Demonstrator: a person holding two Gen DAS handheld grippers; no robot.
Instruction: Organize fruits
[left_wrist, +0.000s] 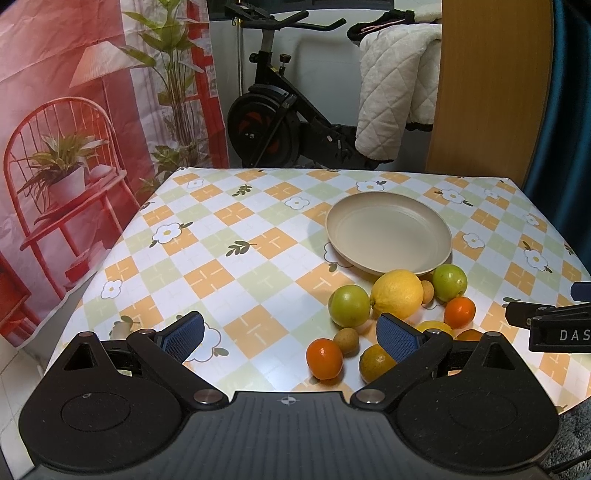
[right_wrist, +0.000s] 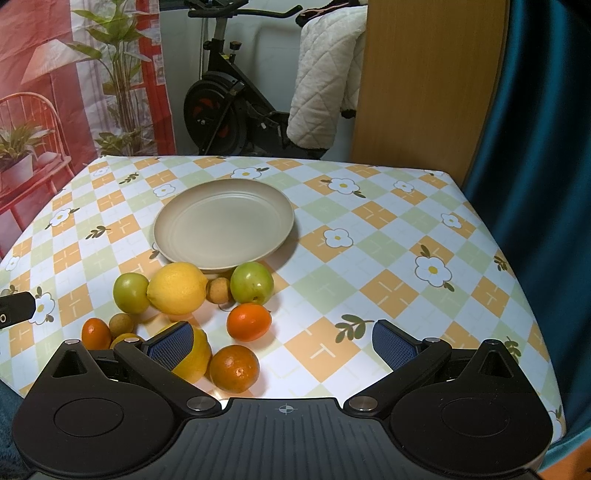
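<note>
The fruits lie in a loose cluster on the worktop, just below the plate in both views. In the right wrist view the cluster occupies the lower left of the frame. A large lemon sits at the plate's near rim, touching a green fruit on its left. A small tan fruit lies between the lemon and a second green fruit. Below these are a small orange fruit, a larger orange and a second lemon (partly hidden behind the gripper's left finger). At the far left lie another small orange fruit and a second small tan fruit.

The plate is beige, shallow and holds nothing; it stands upright at centre left in the right wrist view.

The right gripper is spread wide, blue pads facing inward, holding nothing, with the larger orange near its left finger. The left gripper is likewise spread wide and unloaded, at the bottom of the left wrist view; its right finger overlaps the cluster.

The worktop carries a checked floral cloth. An exercise bike stands beyond it at upper centre, beside a quilted blanket.
</note>
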